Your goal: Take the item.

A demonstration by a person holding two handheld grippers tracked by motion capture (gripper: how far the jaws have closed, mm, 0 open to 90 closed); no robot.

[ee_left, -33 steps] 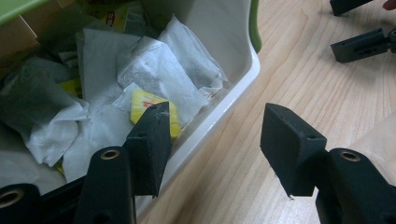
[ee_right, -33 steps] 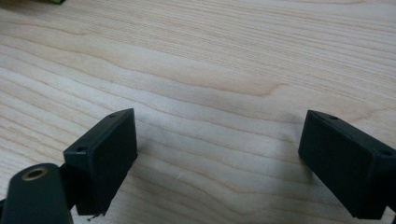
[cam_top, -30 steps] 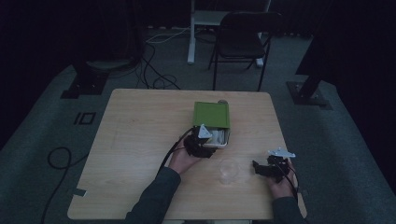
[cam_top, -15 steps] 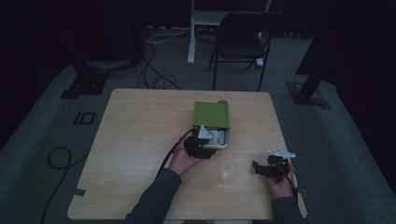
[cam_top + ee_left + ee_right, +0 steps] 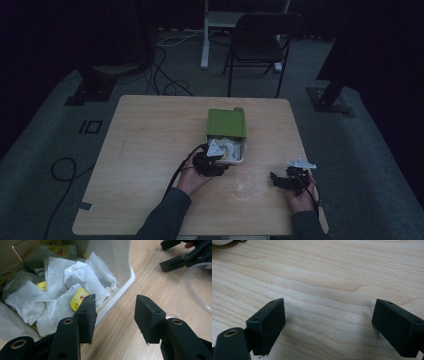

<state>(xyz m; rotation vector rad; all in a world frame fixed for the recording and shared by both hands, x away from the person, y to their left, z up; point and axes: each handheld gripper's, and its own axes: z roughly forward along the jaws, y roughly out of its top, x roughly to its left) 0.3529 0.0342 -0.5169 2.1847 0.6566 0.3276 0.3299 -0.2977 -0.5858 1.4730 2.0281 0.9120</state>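
On my left, the left gripper [image 5: 212,165] sat at the near edge of the white box [image 5: 243,152] with its green lid [image 5: 226,122] folded back; its jaws stood apart and held nothing, one over the tea bags [image 5: 75,280] inside, the other over bare table [image 5: 150,135]; a clear plastic cup [image 5: 245,183] stood just beside it toward my right; farther right the right gripper [image 5: 278,180] rested low over the wood, well apart from the box, jaws spread wide and empty.
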